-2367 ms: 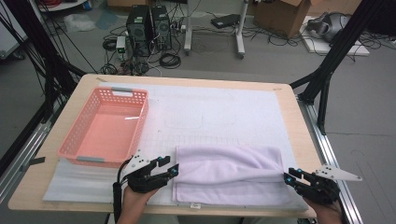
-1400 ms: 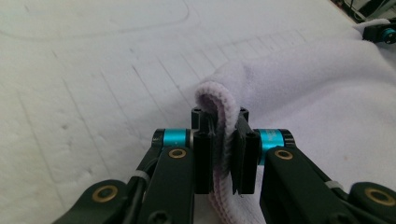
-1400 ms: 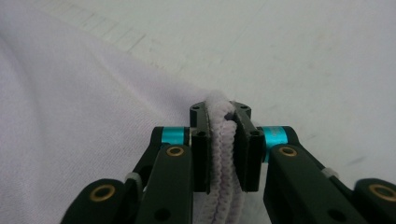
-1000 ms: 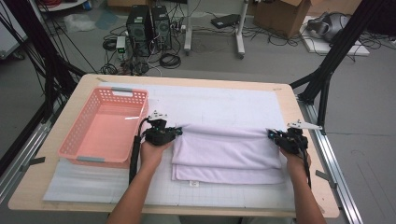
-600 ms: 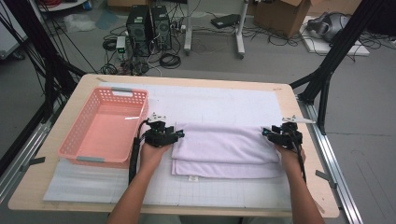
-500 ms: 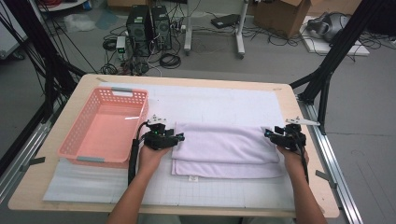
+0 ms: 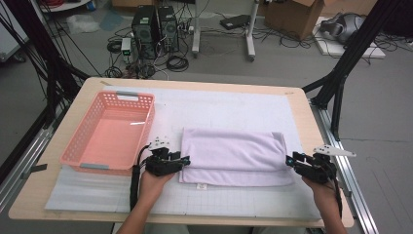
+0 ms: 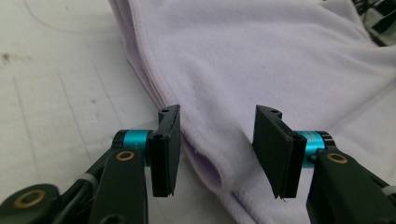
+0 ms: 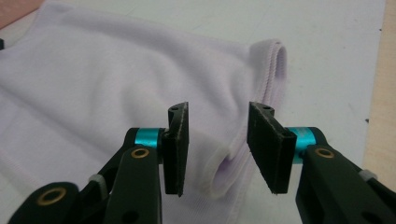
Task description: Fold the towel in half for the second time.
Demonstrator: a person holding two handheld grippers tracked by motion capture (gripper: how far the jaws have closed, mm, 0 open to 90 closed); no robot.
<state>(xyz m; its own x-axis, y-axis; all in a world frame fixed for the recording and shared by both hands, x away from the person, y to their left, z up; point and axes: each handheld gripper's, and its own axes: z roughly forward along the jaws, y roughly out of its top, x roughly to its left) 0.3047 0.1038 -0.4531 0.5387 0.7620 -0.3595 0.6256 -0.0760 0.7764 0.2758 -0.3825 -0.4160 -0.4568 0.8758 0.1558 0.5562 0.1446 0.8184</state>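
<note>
White gridded mat [image 7: 234,109] carries a folded lilac fleece towel [image 7: 233,156], layered edges rolled; left gripper [image 7: 184,160] and right gripper [image 7: 290,160] gape wide at its ends.

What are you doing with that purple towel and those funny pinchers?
A person is folding a light purple towel on a table, with a two-jaw gripper in each hand. The towel lies folded over into a long strip on the white mat. The left gripper sits at the towel's left end and the right gripper at its right end. Both have their jaws open around the folded edge, not pinching it. A pink basket sits empty to the left.
</note>
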